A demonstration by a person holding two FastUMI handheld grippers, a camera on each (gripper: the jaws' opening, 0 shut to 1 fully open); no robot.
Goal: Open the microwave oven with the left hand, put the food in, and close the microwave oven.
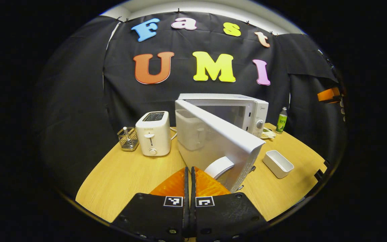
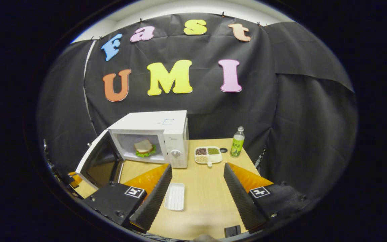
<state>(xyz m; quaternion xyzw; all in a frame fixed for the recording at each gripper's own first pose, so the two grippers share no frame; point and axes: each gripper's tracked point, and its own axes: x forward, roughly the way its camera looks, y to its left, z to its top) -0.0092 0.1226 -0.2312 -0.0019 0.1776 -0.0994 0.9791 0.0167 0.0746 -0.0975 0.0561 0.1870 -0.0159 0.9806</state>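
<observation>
A: At twelve o'clock on the wooden table [image 2: 207, 188], in the right gripper view, stands the microwave oven [image 2: 160, 134], its door [image 2: 99, 164] swung out toward eight o'clock. Inside the cavity sits the food, a sandwich [image 2: 144, 148] on a green leaf.

B: And the right gripper [image 2: 197, 188]?

A: Its fingers are spread wide, nothing between them. A white tray [image 2: 175, 196] lies on the table in that gap, toward seven o'clock from the middle.

B: What else stands near the oven?

A: Just beside it at three o'clock, a divided dish [image 2: 208, 154] of grains, then a green bottle [image 2: 237, 143] farther toward three o'clock.

B: The left gripper [image 1: 189, 181]?

A: In the left gripper view its fingers are pressed together, gripping nothing. The door's curved handle [image 1: 218, 167] sits just at one o'clock from the tips, close to them; whether they touch, I cannot tell.

B: And around that?

A: A white toaster [image 1: 153, 134] at eleven o'clock, a wire holder [image 1: 127, 138] beyond it at ten, and a white rectangular box [image 1: 278, 163] at three o'clock on the table.
</observation>
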